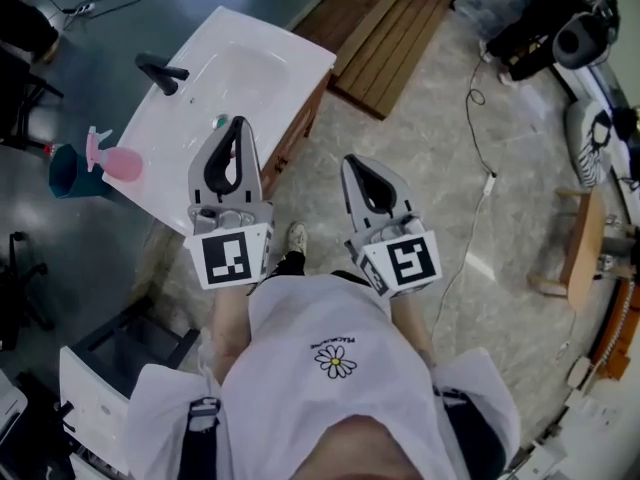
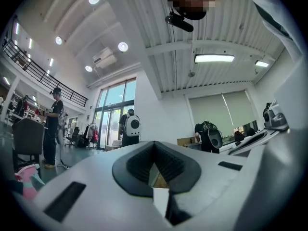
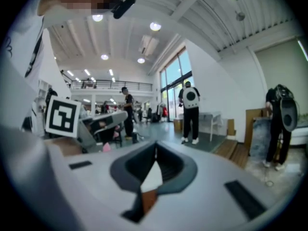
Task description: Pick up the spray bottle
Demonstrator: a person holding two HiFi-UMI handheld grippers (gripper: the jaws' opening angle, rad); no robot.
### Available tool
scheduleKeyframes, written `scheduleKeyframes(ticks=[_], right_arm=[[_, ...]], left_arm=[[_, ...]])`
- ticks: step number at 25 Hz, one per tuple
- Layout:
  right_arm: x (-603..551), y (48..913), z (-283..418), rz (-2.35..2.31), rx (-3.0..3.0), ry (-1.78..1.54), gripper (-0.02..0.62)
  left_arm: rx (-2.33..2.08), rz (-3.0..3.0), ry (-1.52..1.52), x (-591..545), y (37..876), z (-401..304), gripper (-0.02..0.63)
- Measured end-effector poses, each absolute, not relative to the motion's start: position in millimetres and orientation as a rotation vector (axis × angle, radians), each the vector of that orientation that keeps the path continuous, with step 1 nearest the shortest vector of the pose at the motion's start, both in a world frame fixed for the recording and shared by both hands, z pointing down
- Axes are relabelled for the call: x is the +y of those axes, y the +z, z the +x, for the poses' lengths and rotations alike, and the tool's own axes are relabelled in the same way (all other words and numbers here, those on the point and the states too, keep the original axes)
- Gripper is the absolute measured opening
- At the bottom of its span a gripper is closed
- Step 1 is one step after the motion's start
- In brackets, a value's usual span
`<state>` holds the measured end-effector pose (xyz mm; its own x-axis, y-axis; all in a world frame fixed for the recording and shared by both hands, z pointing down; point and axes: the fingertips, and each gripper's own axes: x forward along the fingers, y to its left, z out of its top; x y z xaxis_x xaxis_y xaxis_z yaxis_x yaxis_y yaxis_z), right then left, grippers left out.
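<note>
Head view: left gripper (image 1: pixel 238 124) and right gripper (image 1: pixel 350 163), grey plastic, jaws together and empty; a rounded pink spray bottle (image 1: pixel 120 163) stands at the edge of a glossy white sink (image 1: pixel 275 63).

The left gripper (image 2: pixel 154 144) has its jaws pressed together, empty, with the pink spray bottle (image 2: pixel 27 181) low and far left of them.
</note>
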<state>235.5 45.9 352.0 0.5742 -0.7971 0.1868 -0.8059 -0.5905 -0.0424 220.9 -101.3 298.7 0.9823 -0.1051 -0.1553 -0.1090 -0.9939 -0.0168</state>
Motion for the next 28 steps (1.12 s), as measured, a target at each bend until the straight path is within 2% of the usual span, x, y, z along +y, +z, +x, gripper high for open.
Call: scheduleKeyframes(ticks=[13, 28], right_arm=[[-1, 350, 275, 2.675, -1.725, 0.285, 0.029], [-90, 324, 272, 2.305, -2.261, 0.226, 0.029]], left_arm=[[0.477, -3.058, 0.220, -138, 297, 222, 0.018], [1.061, -2.768, 0.220, -182, 261, 145, 0.017]])
